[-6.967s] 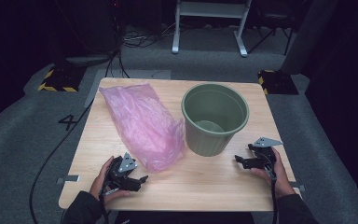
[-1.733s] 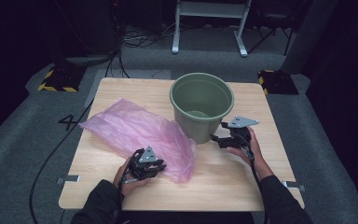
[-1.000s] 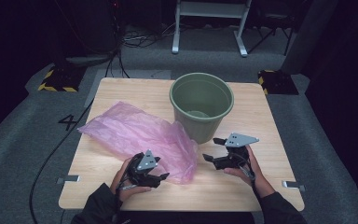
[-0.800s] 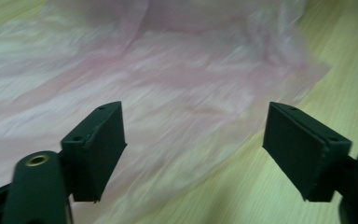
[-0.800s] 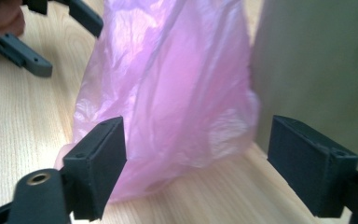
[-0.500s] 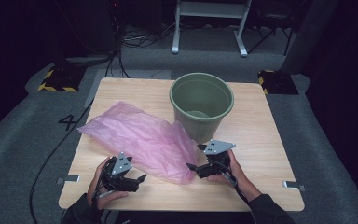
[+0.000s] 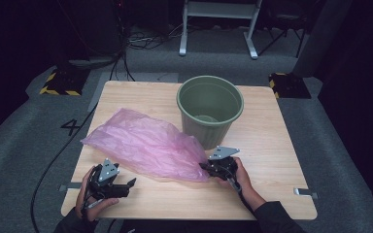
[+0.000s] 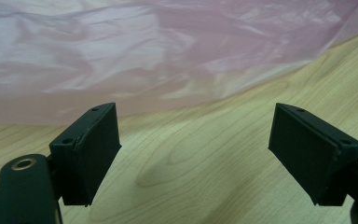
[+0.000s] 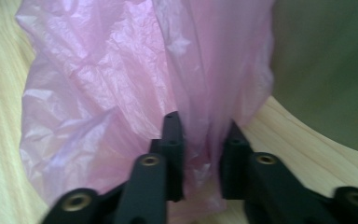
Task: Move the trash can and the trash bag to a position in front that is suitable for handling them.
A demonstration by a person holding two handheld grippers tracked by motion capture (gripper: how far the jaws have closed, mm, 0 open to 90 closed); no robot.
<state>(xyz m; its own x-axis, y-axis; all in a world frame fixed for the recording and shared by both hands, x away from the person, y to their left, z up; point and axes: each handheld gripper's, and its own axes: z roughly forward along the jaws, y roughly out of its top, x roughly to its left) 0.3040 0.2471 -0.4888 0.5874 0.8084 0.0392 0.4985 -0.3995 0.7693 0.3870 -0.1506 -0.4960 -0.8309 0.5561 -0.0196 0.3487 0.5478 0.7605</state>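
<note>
- High view, against half a second before: the right hand-held gripper (image 7: 208, 168) has slid left to the pink plastic bag (image 7: 145, 145), while the left hand-held gripper (image 7: 126, 184) has pulled back from it.
- Right jaws have just been closing and now pinch the bag's near corner; left jaws stand spread over bare bench (image 7: 272, 145), holding nothing.
- Bag lies flat, its long axis running from the left edge toward the green bucket (image 7: 210, 111).

Pink bag between my two hand-held grippers

My right hand-held gripper (image 7: 208, 168) has just been closing at the pink bag (image 7: 145, 145)'s corner beside the green bucket (image 7: 210, 110); my left hand-held gripper (image 7: 126, 187) rests apart on the table (image 7: 272, 141).
</note>
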